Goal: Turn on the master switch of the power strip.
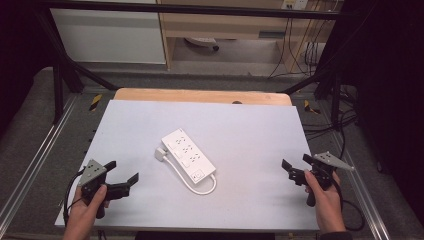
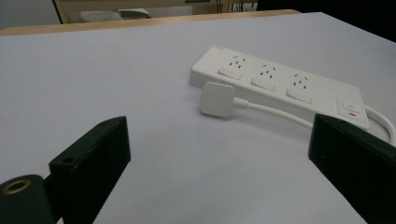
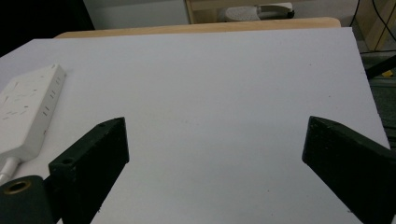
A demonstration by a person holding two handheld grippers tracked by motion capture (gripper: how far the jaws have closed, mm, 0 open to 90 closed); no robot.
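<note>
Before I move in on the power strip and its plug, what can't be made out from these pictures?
- Power strip: in the right gripper view its near end is cut off by the left edge.
- Plug: in the left gripper view its prongs are hidden on its underside.
- Cable: its loop passes behind the right jaw of the left tongs.
- Switch: its setting is too small to read in the high view.

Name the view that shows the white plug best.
The left gripper view: the plug lies close and unobstructed beside the power strip. The high view shows it small; the right gripper view catches the strip's edge.
</note>
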